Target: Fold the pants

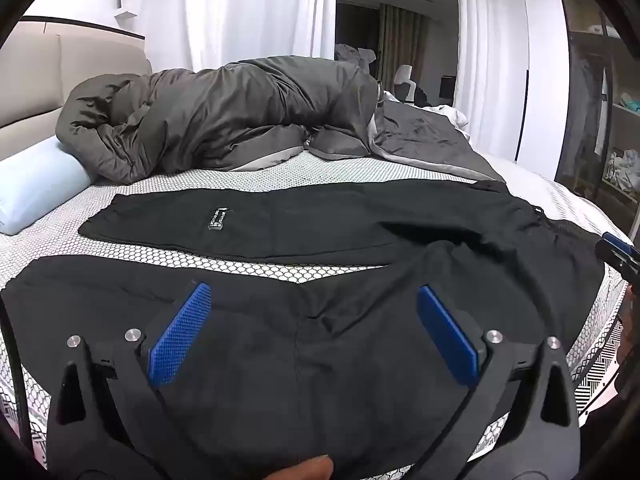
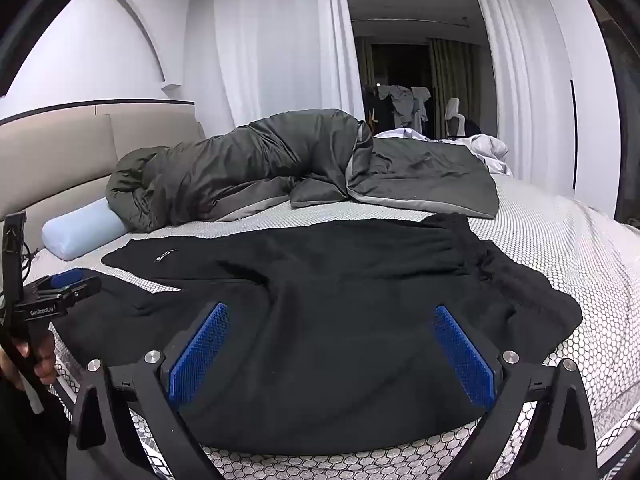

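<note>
Black pants [image 1: 320,232] lie spread flat on the bed, legs apart in a V towards the left, waistband at the right. A small label [image 1: 218,218] shows on the far leg. My left gripper [image 1: 312,300] is open and empty, just above the near leg. It also shows in the right wrist view [image 2: 64,284] at the left edge. The pants fill the right wrist view [image 2: 340,280] too. My right gripper [image 2: 332,316] is open and empty, just above the hip area near the waistband [image 2: 480,256]. Its tip shows in the left wrist view [image 1: 618,250].
The bed [image 1: 240,268] has a white honeycomb-patterned cover. A bunched grey duvet [image 1: 224,116] lies across the far side, with a pale blue pillow [image 1: 36,184] at the left by the beige headboard [image 1: 72,68]. White curtains and an open wardrobe [image 1: 608,120] stand behind.
</note>
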